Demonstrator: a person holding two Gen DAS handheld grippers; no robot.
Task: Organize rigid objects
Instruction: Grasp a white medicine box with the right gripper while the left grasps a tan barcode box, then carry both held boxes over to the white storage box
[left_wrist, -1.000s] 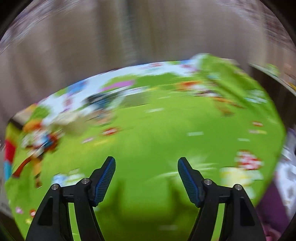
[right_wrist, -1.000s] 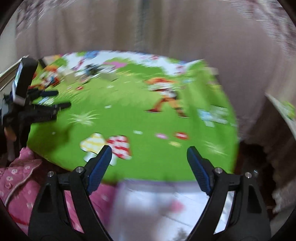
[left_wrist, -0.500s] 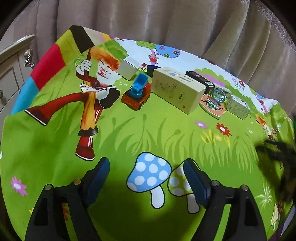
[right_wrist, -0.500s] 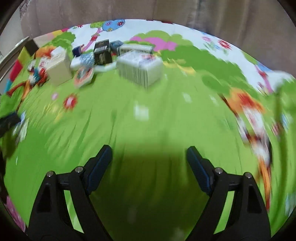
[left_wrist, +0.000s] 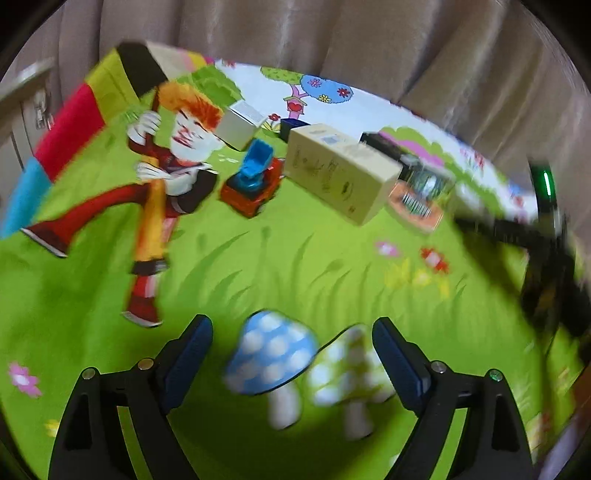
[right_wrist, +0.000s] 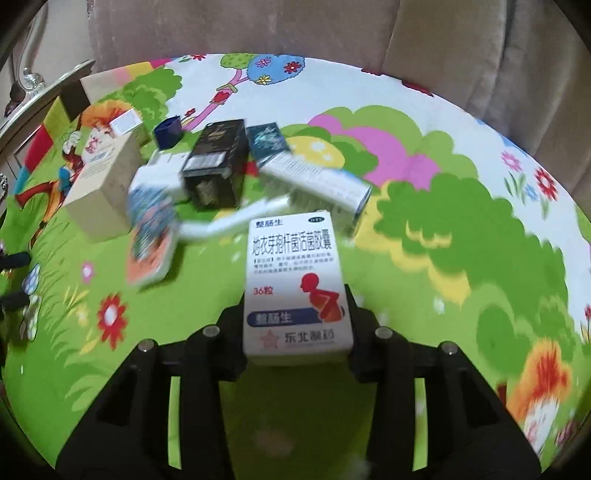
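The right gripper (right_wrist: 297, 314) clamps a white medicine box (right_wrist: 295, 284); the left gripper (left_wrist: 291, 354) gapes wide above the green mat (left_wrist: 295, 258).

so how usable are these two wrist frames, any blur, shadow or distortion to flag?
Left wrist: motion blur across the mat, worst on the blue mushroom print and the right gripper at the right edge; the open left gripper stays sharp. Right wrist: the medicine box is readable, the clutter behind smears, and a shadow falls on the mat under the gripper. Both show fisheye bending and dark corners.
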